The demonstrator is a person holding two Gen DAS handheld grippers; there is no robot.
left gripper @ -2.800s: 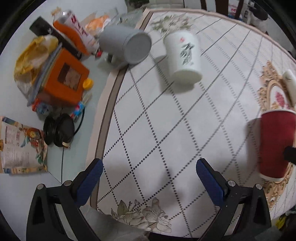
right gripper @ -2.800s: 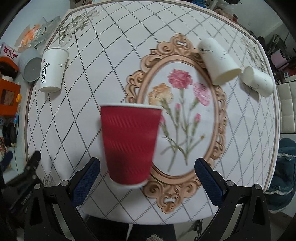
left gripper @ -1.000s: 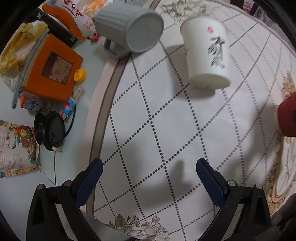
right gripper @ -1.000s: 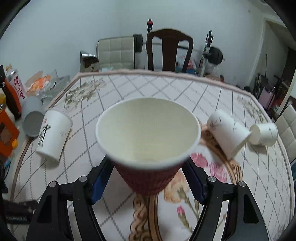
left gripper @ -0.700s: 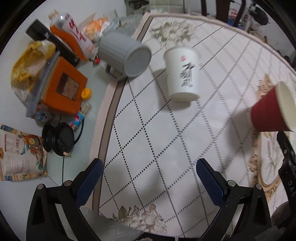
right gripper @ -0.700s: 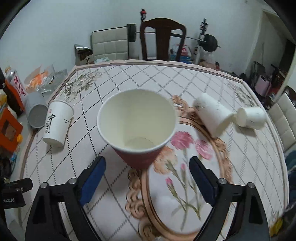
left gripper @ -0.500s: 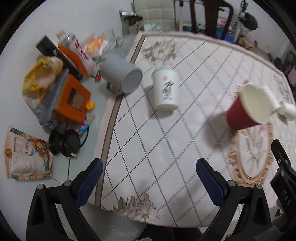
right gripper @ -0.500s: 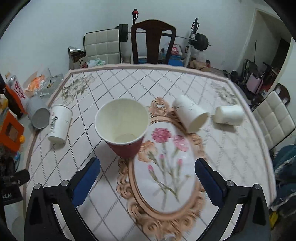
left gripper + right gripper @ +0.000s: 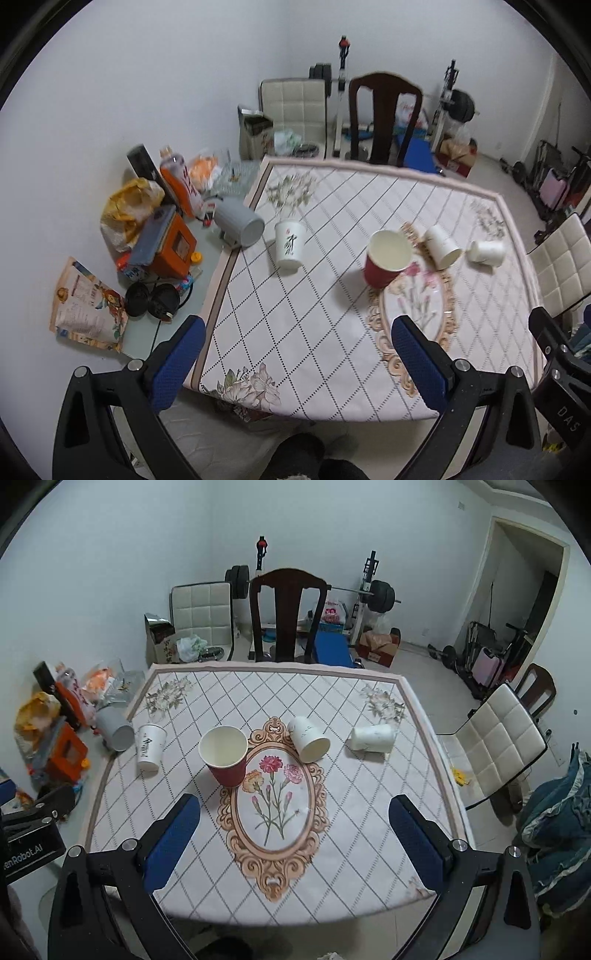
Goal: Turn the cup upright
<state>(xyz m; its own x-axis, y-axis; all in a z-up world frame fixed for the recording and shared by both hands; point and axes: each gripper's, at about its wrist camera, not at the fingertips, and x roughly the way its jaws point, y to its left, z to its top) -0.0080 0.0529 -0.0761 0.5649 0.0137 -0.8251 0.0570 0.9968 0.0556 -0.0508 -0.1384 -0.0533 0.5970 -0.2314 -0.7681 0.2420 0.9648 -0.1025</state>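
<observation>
A red paper cup [image 9: 224, 756] stands upright, mouth up, on the patterned tablecloth [image 9: 354, 797], at the left edge of the flower medallion; it also shows in the left wrist view [image 9: 386, 263]. A white cup with black writing [image 9: 149, 746] stands upside down to its left, also in the left wrist view [image 9: 289, 244]. Two white cups [image 9: 309, 739] [image 9: 370, 738] lie on their sides to the right. My right gripper [image 9: 294, 843] is open and empty, held back above the table's near edge. My left gripper [image 9: 297, 365] is open and empty, also pulled back.
A grey mug [image 9: 115, 727] lies on its side at the cloth's left edge, beside an orange box [image 9: 68, 755], bags and headphones [image 9: 153, 299]. A dark wooden chair [image 9: 287, 614] stands behind the table, a white padded chair [image 9: 495, 744] at the right.
The right gripper turned the red cup mouth up, set it on the cloth and let go. Both grippers then drew back and up from the table.
</observation>
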